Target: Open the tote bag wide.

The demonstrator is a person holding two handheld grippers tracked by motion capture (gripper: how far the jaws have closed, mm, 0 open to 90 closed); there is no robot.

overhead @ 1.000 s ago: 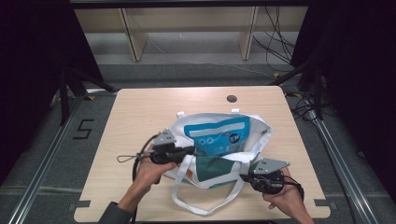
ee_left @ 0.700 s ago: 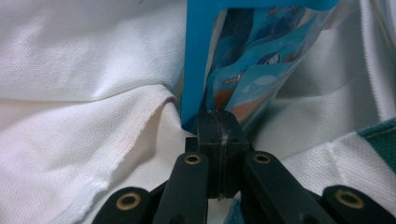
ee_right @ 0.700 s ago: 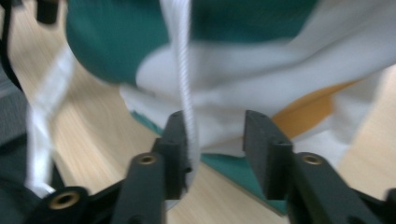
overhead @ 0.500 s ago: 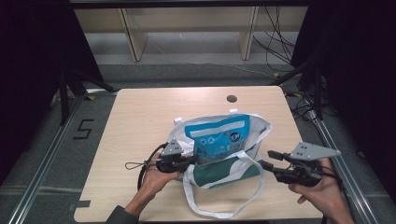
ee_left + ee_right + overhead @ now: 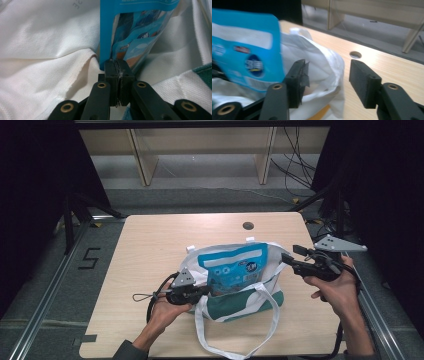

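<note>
A white tote bag [image 5: 272,270] with a teal base lies open on the wooden table [image 5: 150,250]. A blue snack pouch [image 5: 232,267] stands in its mouth. My left gripper [image 5: 204,291] is at the bag's left side, shut on the pouch's lower edge. In the left gripper view the shut gripper [image 5: 117,75] pinches the blue pouch [image 5: 135,37] against white bag cloth [image 5: 45,37]. My right gripper [image 5: 292,254] is held open at the bag's right rim. In the right gripper view that gripper [image 5: 328,75] straddles the bag's white rim [image 5: 322,60], with the pouch [image 5: 244,50] to the left.
A round hole [image 5: 248,225] is in the table behind the bag. The bag's long white handle [image 5: 235,347] loops toward the front edge. A black cable [image 5: 150,297] trails from the left gripper. Wooden shelf legs [image 5: 142,162] stand beyond the table.
My right gripper has left the bag's front right, risen and swung out to its right rim. The pouch now stands higher in the bag. The left gripper barely moved.
</note>
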